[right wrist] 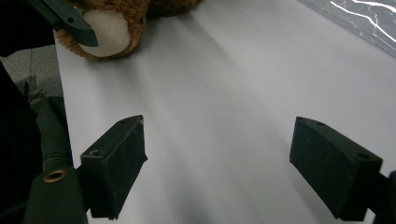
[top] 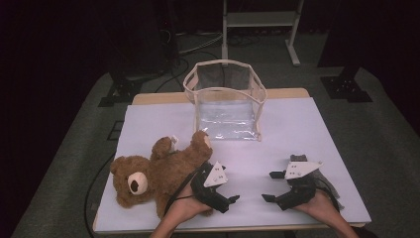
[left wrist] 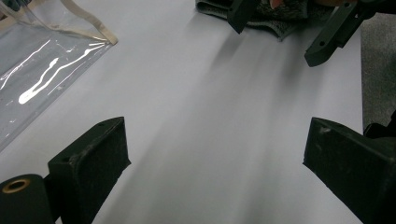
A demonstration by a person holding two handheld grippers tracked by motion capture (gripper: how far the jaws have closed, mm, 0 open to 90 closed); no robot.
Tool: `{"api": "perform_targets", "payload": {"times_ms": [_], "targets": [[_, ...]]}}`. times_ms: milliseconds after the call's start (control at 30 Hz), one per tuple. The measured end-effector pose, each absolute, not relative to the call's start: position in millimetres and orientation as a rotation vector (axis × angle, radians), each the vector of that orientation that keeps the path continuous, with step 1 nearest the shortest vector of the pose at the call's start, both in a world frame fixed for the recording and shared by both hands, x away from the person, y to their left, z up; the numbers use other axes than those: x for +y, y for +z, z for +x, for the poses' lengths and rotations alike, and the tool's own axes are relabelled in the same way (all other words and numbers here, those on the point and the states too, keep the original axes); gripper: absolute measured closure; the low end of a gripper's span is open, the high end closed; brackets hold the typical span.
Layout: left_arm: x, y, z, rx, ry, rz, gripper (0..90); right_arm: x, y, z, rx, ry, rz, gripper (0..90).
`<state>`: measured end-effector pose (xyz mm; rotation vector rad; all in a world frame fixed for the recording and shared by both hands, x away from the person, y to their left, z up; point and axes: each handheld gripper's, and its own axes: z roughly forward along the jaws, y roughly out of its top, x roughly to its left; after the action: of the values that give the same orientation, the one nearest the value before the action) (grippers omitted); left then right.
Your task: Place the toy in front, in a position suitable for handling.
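A brown teddy bear [top: 158,176] lies on its back at the left of the white-covered table [top: 297,129]. My left gripper [top: 229,186] rests right beside the bear's lower body, jaws wide open and pointing right over bare sheet. The left gripper view confirms nothing sits between the left gripper's [left wrist: 217,154] jaws. My right gripper [top: 271,186] faces it from the right, also open and empty. In the right gripper view, the right gripper [right wrist: 219,158] looks across bare sheet toward a cream patch of the bear [right wrist: 109,35]. A clear bag [top: 225,101] with beige trim stands open at the back.
A grey cloth [top: 324,178] lies under the right hand, near the table's right front; the same cloth [left wrist: 280,18] appears in the left gripper view. The clear bag's [left wrist: 37,70] flat front panel lies on the sheet. Dark stands and cables sit on the floor beyond the table.
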<state>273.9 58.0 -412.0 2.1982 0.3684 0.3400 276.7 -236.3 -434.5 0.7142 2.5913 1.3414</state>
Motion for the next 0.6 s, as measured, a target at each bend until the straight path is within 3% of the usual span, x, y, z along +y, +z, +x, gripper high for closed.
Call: {"api": "perform_targets", "payload": {"times_ms": [600], "targets": [[73.0,-388.2,271.8,0.266,0.359,2.202,7.1,-235.5,-435.1,275.5,2.604,1.348,0.698,17.0]]}}
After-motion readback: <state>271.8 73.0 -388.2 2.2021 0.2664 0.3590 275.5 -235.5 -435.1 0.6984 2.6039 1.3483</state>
